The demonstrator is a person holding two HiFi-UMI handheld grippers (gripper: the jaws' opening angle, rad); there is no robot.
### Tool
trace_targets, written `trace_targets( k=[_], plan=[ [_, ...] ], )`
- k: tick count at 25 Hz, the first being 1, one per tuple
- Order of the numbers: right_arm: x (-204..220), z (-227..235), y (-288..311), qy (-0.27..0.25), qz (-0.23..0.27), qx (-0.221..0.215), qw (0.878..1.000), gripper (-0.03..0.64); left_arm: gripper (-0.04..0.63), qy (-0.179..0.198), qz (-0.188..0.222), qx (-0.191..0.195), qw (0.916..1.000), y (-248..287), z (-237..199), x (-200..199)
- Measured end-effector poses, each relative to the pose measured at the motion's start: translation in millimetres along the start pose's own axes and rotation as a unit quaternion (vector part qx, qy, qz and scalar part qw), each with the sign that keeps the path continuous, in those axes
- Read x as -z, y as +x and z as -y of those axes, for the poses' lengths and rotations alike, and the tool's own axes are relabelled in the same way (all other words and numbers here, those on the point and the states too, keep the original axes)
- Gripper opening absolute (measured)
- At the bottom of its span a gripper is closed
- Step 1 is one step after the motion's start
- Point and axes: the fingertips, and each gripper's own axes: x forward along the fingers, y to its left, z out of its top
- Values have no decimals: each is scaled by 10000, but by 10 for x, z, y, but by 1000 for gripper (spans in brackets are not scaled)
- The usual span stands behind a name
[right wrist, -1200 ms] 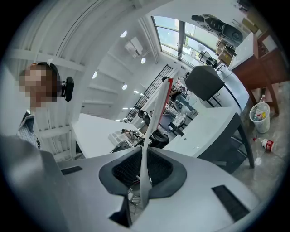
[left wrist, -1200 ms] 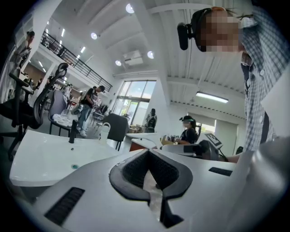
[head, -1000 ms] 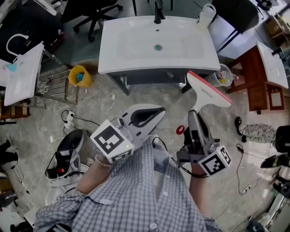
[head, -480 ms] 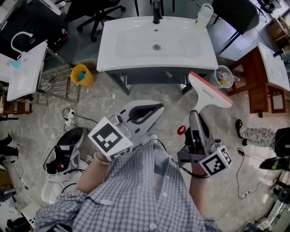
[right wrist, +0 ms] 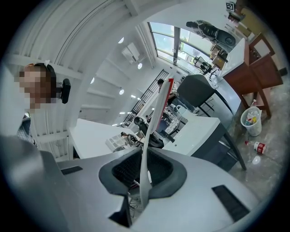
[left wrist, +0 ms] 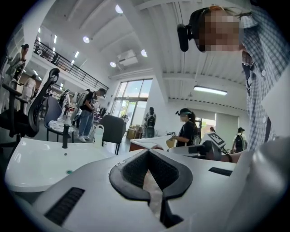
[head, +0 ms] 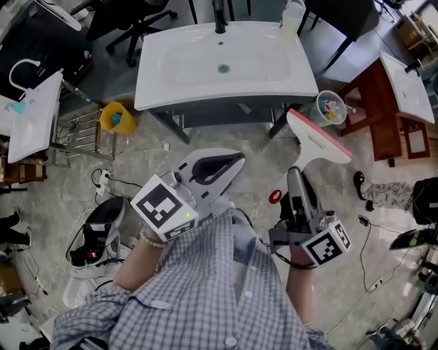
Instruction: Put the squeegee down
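The squeegee (head: 316,143) is white with a red blade edge. It is up in the air over the floor, in front of the white sink (head: 164,68). My right gripper (head: 299,183) is shut on its handle, blade end pointing away toward the sink's right corner. In the right gripper view the thin squeegee (right wrist: 154,122) stands edge-on between the dark pads of my right gripper (right wrist: 144,170). My left gripper (head: 233,163) hovers to the left of it, shut, with nothing held. In the left gripper view, my left gripper (left wrist: 152,174) faces the sink (left wrist: 31,165).
A black faucet (head: 220,20) and a white jug (head: 293,12) stand at the sink's back. A yellow bin (head: 115,117), a clear bucket (head: 328,108), a brown wooden table (head: 373,116), a red object (head: 275,197) and cables (head: 109,179) are on or near the floor.
Both grippers have shifted slightly to the right relative to the sink, which now sits further left in the head view. The squeegee stays in the right grip.
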Motion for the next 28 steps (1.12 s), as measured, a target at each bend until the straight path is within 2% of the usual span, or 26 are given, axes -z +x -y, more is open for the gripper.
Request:
trace_targets(
  k=[17,28],
  plan=[
    [-357,434,105,-26,271,496,9984,35,6,92,-139,684,9975,705,-144,-53],
    [-788,800,486,19,487,717,9962,35,6,81,-204,1009,9947,1316,-537,-223]
  ],
)
